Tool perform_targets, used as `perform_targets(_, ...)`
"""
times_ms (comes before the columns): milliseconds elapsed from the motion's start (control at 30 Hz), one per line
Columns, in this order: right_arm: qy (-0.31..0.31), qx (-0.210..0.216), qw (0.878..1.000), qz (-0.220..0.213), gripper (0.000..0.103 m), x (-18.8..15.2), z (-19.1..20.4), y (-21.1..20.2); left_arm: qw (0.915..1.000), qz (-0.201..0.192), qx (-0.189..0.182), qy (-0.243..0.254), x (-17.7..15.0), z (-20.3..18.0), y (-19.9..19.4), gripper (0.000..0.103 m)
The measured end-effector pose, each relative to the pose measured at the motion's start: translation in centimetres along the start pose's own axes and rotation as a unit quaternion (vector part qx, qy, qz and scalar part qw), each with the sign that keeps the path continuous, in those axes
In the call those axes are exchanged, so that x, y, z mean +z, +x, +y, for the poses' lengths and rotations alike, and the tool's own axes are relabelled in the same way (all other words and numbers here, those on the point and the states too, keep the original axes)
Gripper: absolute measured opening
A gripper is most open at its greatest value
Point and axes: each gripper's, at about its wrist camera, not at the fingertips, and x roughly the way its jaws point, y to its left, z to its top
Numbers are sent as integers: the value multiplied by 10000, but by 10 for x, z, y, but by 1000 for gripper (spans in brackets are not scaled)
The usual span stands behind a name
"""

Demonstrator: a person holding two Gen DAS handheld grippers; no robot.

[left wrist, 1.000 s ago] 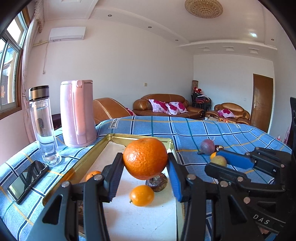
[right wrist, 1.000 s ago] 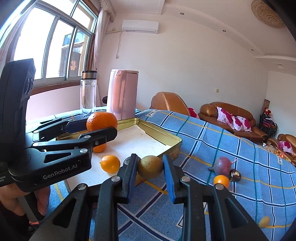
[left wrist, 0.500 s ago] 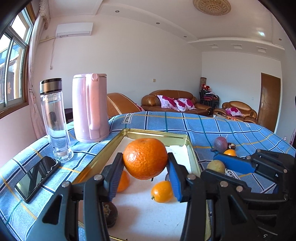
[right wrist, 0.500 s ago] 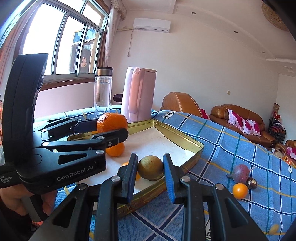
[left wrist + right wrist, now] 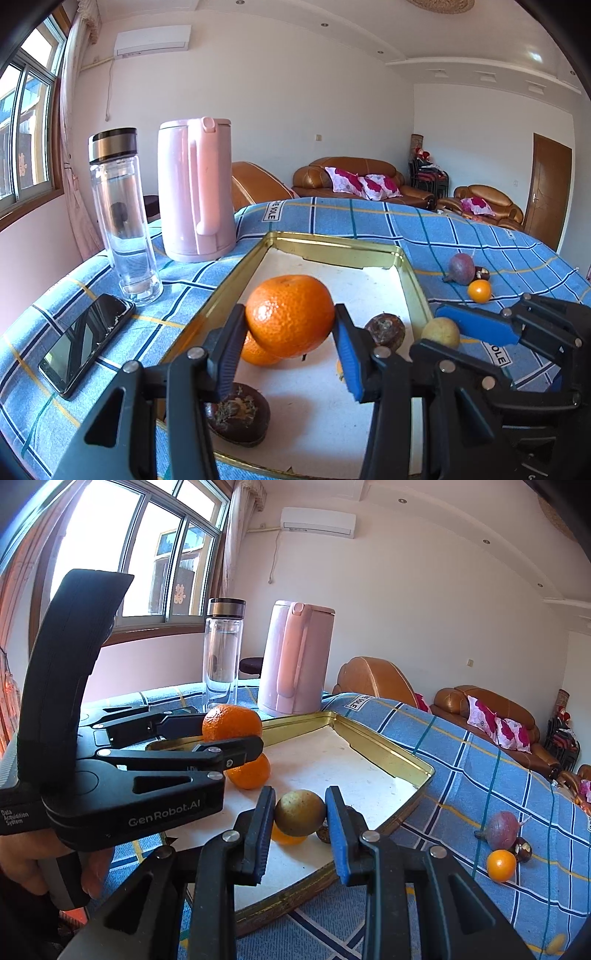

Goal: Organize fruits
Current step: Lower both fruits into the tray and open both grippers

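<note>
My left gripper [image 5: 290,339] is shut on a large orange [image 5: 290,315] and holds it over the gold-rimmed tray [image 5: 332,242]. The same orange [image 5: 232,723] shows in the right wrist view, clamped above a second orange [image 5: 250,773] lying in the tray [image 5: 388,755]. My right gripper [image 5: 300,825] is shut on a yellow-green round fruit [image 5: 300,812] over the tray's near part; from the left wrist that fruit [image 5: 441,332] sits by the tray's right rim. In the tray lie two dark brown fruits [image 5: 238,417] [image 5: 386,328] and a small orange [image 5: 286,838], partly hidden.
On the blue checked cloth right of the tray lie a purple fruit [image 5: 502,829], a small orange fruit [image 5: 500,866] and a dark nut [image 5: 522,851]. A pink kettle [image 5: 195,188], a glass bottle [image 5: 123,218] and a phone [image 5: 86,341] stand left of the tray.
Both grippers have moved forward over the tray with their fruits still clamped. The yellow-green fruit went from over the cloth to over the tray.
</note>
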Motion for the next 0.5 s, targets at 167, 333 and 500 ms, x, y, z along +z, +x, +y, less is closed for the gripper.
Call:
perform_targets(167,-36,59,9999,132,30,1,1,6,9997,231,29,38,-5,4,6,48)
perform_targets(333,-84,154,9992,355,30,0,3,14,9989,427,86,146,-9,4,11,48)
perform_targets(500,-121,272,9975,648,30,-1,6,25,9981,554,94,248,-13,3,15,48)
